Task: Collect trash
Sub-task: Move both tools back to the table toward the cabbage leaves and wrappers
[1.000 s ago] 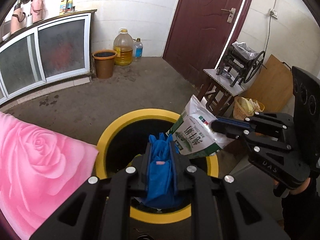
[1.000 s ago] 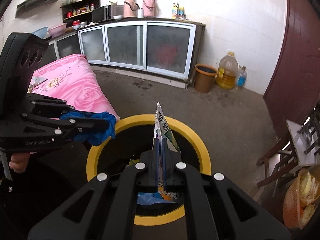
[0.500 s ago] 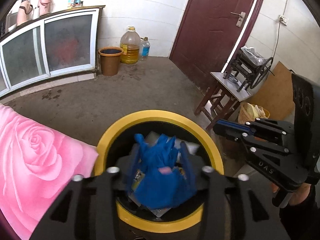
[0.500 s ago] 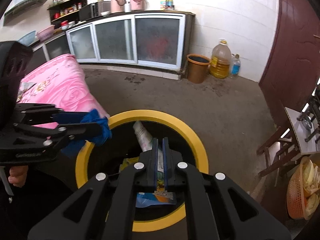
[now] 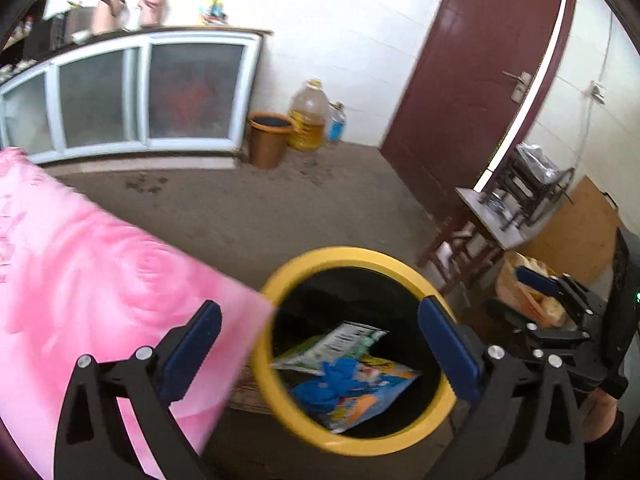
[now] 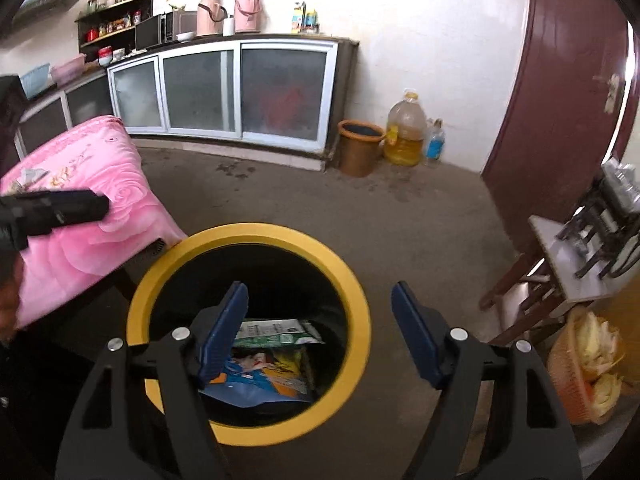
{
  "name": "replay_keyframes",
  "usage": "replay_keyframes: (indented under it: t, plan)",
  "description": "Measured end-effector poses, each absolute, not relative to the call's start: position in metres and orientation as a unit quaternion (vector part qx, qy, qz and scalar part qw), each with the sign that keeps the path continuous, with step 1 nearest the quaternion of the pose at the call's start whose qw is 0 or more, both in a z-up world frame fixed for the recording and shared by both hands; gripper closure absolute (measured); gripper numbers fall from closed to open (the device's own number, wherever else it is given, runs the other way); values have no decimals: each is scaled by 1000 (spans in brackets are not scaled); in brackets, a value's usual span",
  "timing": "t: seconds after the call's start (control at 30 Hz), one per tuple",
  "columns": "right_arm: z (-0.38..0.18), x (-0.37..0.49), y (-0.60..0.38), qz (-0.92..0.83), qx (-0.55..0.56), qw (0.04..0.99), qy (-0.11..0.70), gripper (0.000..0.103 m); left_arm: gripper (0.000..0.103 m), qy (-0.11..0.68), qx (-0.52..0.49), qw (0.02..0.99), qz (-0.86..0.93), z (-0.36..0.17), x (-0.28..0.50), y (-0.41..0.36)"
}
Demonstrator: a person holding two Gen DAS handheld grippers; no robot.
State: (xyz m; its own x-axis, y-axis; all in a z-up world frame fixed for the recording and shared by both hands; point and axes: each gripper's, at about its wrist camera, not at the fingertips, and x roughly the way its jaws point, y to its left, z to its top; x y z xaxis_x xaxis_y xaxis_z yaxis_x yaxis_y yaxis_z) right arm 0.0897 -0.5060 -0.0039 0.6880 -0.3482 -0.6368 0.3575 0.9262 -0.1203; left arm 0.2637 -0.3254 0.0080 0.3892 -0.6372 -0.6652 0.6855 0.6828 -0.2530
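A black trash bin with a yellow rim (image 5: 280, 280) stands on the floor; it also shows in the right wrist view (image 6: 356, 280). Inside lie a blue crumpled glove (image 5: 332, 380), a green-white packet (image 5: 344, 340) and a colourful wrapper (image 5: 384, 388); the packet (image 6: 276, 330) and wrapper (image 6: 276, 368) show in the right wrist view too. My left gripper (image 5: 316, 356) is open and empty above the bin's left side. My right gripper (image 6: 318, 340) is open and empty above the bin, and shows at the right of the left wrist view (image 5: 560, 304).
A pink rose-print quilt (image 5: 80, 280) lies left of the bin, touching its rim. A wooden stool with a hand-crank machine (image 6: 576, 264) and an orange basket (image 6: 580, 384) stand to the right. A brown bucket (image 6: 358, 148), oil jug (image 6: 404, 128), cabinets and door lie behind.
Both grippers opened wide. The blue glove dropped from my left gripper and the packet from my right gripper into the bin. The left gripper swung left over the quilt's edge.
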Motion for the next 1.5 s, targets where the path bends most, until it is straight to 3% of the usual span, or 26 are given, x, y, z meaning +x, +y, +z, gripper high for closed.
replay_keyframes:
  t: [0.47, 0.83, 1.23, 1.5]
  plan:
    - [21, 125, -432, -103, -11, 947, 303, 28, 8, 320, 32, 911, -258, 58, 256, -103]
    - [37, 229, -281, 94, -22, 952, 290, 27, 8, 317, 26, 937, -146, 42, 227, 66]
    - [44, 374, -99, 234, -79, 918, 311, 27, 8, 362, 16, 925, -112, -4, 256, 106]
    - [27, 478, -14, 240, -108, 897, 356, 27, 8, 391, 1, 913, -116, -23, 278, 117]
